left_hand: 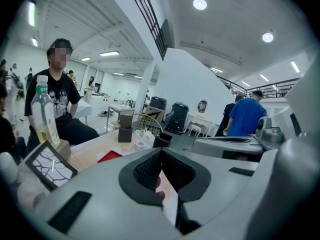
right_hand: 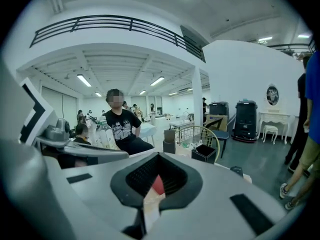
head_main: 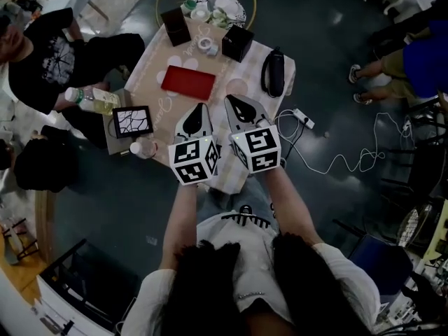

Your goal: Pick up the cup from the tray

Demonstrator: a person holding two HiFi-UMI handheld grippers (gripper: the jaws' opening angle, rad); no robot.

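A red tray (head_main: 187, 82) lies on the light table (head_main: 150, 82), and its top looks bare. Past it, a small white cup (head_main: 206, 45) stands between two black boxes (head_main: 175, 26) (head_main: 236, 43). More cups and dishes sit in a wire basket (head_main: 206, 2) at the far end. My left gripper (head_main: 201, 110) and right gripper (head_main: 234, 103) hover side by side over the near table edge, short of the tray. Both are shut with nothing in them. The left gripper view shows the tray (left_hand: 110, 155) and the cup (left_hand: 140, 145) ahead. A strip of red tray (right_hand: 158, 185) shows between the right pads.
A black pouch (head_main: 273, 72) lies at the table's right edge. A framed picture (head_main: 133, 121), a bottle (head_main: 91, 100) and a white lid (head_main: 143, 148) are at the left. A seated person in black (head_main: 49, 61) is close by, and a power strip with white cable (head_main: 301, 117) lies on the floor.
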